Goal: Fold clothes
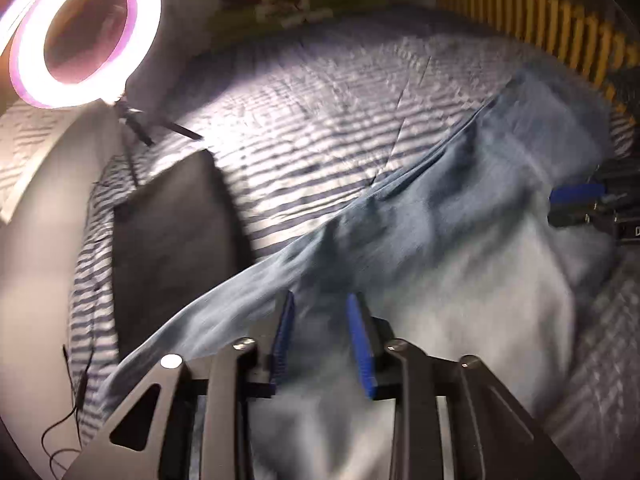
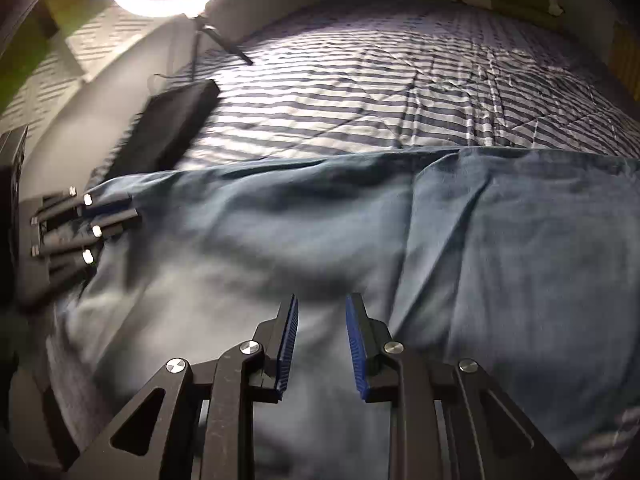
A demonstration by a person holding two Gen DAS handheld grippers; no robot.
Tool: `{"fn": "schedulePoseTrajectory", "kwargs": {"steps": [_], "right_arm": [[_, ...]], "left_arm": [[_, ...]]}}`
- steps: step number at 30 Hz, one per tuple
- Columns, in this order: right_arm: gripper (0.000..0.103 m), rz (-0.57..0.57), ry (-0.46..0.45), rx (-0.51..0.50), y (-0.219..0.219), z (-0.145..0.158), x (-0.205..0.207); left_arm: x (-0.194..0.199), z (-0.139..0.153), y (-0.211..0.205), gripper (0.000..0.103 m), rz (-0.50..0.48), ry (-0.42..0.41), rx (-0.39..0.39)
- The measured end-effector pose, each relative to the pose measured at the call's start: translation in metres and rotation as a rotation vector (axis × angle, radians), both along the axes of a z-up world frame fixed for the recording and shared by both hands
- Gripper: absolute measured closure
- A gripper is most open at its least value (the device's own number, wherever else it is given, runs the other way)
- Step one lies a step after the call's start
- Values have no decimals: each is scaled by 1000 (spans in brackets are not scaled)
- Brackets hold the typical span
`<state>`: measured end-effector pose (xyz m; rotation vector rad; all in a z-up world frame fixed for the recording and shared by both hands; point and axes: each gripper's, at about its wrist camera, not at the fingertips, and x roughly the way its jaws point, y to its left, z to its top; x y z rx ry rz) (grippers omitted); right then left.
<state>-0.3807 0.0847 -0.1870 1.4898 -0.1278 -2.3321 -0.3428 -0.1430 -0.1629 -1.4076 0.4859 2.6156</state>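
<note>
A blue-grey garment (image 1: pixel 440 248) lies spread and rumpled across a striped bed cover (image 1: pixel 320 100); the right wrist view also shows the garment (image 2: pixel 500 240). My left gripper (image 1: pixel 322 298) hovers over the garment's near part, open, with cloth showing in the gap between its blue pads. That left gripper (image 2: pixel 120 216) also appears at the garment's left edge in the right wrist view. My right gripper (image 2: pixel 322 298) is open above the garment's middle, with nothing between its pads. Part of the right gripper (image 1: pixel 576 196) shows at the garment's right side. Both views are motion-blurred.
A lit ring light (image 1: pixel 84 32) on a small tripod (image 1: pixel 136 124) stands at the bed's far left. A flat black object (image 1: pixel 172 232) lies beside the garment's left end. A thin cable (image 1: pixel 76 392) runs off the left edge. A yellow ribbed surface (image 1: pixel 540 20) borders the far right.
</note>
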Motion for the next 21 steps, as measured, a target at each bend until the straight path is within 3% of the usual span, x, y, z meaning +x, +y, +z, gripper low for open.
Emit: {"fn": "schedulePoseTrajectory", "kwargs": {"steps": [3, 5, 10, 14, 17, 19, 21], "right_arm": [[76, 57, -43, -108, -5, 9, 38], [73, 92, -92, -159, -19, 4, 66], [68, 83, -163, -162, -60, -28, 94], [68, 0, -150, -190, -61, -33, 95], [68, -66, -137, -224, -48, -25, 90], [68, -118, -108, -238, -37, -16, 88], [68, -157, -104, -285, -27, -11, 85]], "left_arm": [[50, 17, -15, 64, -36, 0, 58], [86, 15, -13, 64, -73, -5, 54], [158, -1, 3, 62, -168, -3, 18], [167, -13, 30, 51, -234, 12, 37], [153, -26, 51, 42, -268, 20, -45], [139, -42, 58, 42, -276, -20, -84], [126, -53, 58, 72, -262, -71, -89]]}}
